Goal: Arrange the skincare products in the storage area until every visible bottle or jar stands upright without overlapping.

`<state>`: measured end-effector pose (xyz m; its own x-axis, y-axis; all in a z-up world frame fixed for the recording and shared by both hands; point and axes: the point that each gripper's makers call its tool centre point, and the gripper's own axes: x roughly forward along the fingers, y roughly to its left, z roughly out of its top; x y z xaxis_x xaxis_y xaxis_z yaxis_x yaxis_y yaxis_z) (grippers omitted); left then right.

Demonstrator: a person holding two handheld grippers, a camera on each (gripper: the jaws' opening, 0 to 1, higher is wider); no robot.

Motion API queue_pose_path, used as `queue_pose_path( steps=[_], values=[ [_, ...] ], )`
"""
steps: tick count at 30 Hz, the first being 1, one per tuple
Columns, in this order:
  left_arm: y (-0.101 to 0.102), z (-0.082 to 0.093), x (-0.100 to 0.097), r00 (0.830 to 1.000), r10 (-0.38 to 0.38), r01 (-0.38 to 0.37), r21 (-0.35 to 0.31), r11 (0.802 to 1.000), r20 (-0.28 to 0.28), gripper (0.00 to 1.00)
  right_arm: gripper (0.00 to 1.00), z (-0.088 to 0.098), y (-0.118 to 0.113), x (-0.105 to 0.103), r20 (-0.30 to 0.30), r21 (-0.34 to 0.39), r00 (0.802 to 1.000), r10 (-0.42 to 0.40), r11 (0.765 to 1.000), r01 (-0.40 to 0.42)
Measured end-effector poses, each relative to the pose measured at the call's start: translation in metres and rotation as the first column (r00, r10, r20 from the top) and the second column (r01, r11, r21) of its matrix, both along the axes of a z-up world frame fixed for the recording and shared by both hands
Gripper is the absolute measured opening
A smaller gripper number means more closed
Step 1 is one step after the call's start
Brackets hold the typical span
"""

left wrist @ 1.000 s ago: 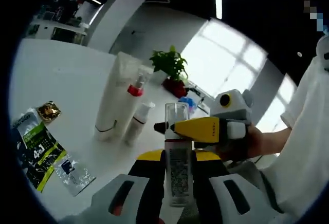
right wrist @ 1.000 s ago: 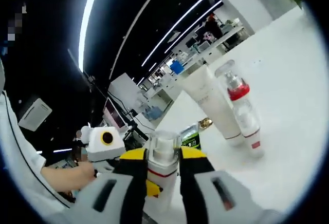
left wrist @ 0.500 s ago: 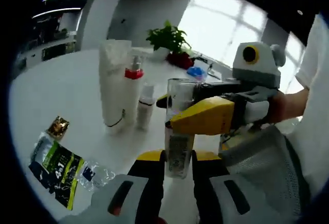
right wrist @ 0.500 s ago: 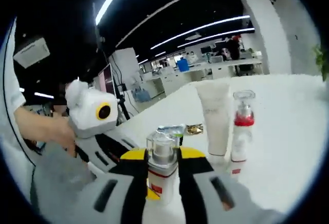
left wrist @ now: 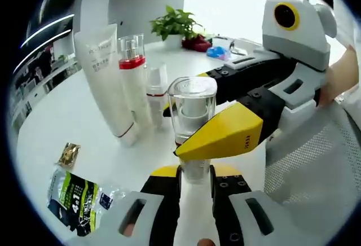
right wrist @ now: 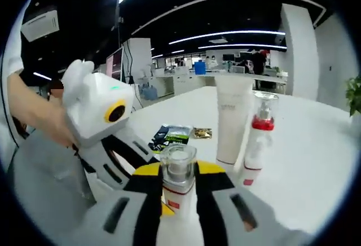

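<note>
The clear-capped bottle (left wrist: 192,116) sits upright between both sets of tongs, above the white tabletop (left wrist: 67,116) and near the front of the storage spot. The left tongs (left wrist: 194,179) pinch its lower body, while the right tongs (right wrist: 179,192) pinch it just under the cap; in the left gripper view, the right tongs' yellow-tipped jaw crosses in front of the bottle.

Behind it, three products already stand upright, close together but not overlapping: a tall white tube (left wrist: 104,77), a red-collared pump bottle (left wrist: 133,79) just beside it, and a small white bottle (left wrist: 156,91) next to that.

Off to the side lie a green-and-black sachet (left wrist: 76,198) and a small gold packet (left wrist: 69,154), flat on the tabletop and well apart from the standing group.

My reading: most of the arranging is done. What remains is to set the held bottle down upright beside the row, clear of its neighbours, and let go.
</note>
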<state>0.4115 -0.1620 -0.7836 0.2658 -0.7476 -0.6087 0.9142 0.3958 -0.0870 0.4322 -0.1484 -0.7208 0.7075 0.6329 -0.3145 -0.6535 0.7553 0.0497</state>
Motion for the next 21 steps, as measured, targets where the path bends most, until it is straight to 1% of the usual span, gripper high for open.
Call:
queue_pose_path(
  steps=[3,4,6,7,8,15,19,21],
  values=[
    [-0.001,-0.005,0.001,1.000,-0.006,0.006,0.018,1.000,0.012,0.17,0.21,-0.005,-0.001,0.000,-0.015,-0.011,1.000,0.002,1.000,-0.002],
    [-0.001,-0.008,0.001,1.000,-0.011,0.011,0.029,1.000,0.013,0.17,0.21,-0.009,-0.002,-0.001,-0.035,-0.023,0.999,0.003,1.000,-0.004],
    [0.000,-0.014,0.001,1.000,-0.017,0.016,0.046,0.999,0.011,0.16,0.21,-0.016,-0.002,-0.004,-0.054,-0.054,0.998,0.016,0.998,-0.019],
    [0.000,-0.017,0.000,0.999,-0.033,0.033,0.058,0.998,0.016,0.16,0.21,-0.018,-0.002,-0.004,-0.057,-0.061,0.998,0.015,0.998,-0.019],
    [0.000,-0.018,0.000,0.999,-0.035,0.034,0.058,0.998,0.019,0.16,0.21,-0.016,-0.001,-0.004,-0.048,-0.049,0.999,0.013,0.999,-0.015],
    [-0.002,-0.020,0.005,0.997,-0.059,0.057,0.047,0.997,0.041,0.16,0.22,-0.018,0.003,-0.002,-0.017,-0.092,1.000,0.022,0.995,-0.023],
    [-0.002,-0.020,0.005,0.997,-0.068,0.066,0.036,0.997,0.042,0.16,0.22,-0.020,0.002,-0.002,-0.016,-0.119,0.999,0.027,0.992,-0.029],
    [-0.002,-0.020,0.005,0.996,-0.073,0.072,0.036,0.997,0.040,0.16,0.22,-0.022,0.001,-0.002,-0.034,-0.125,0.999,0.025,0.992,-0.029]
  ],
)
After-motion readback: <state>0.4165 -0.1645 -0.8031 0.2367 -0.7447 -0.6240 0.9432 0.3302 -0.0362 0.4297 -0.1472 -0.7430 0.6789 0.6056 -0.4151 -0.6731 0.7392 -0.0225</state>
